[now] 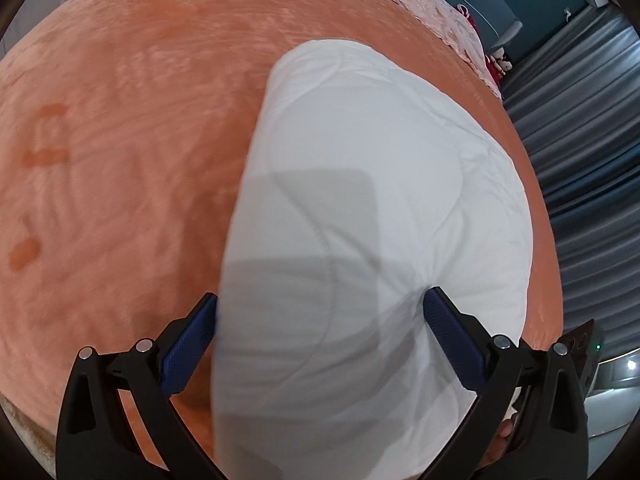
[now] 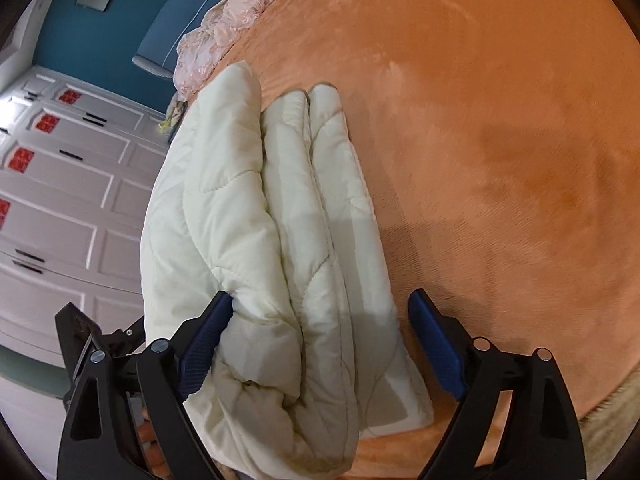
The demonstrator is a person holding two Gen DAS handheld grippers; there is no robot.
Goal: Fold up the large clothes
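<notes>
on the orange bed point(image 2: 480, 80), both grippers (left gripper point(image 1: 320, 312), right gripper point(image 2: 320, 312)) gape around the folded quilt point(image 2: 248, 220).

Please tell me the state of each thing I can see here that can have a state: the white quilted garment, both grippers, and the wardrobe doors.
White quilted garment: folded into thick layers, lying on the orange blanket.
Right gripper: open; fingers spread, garment between them, not pinched.
Left gripper: open; fingers wide on both sides of the garment.
Wardrobe doors: closed.
</notes>
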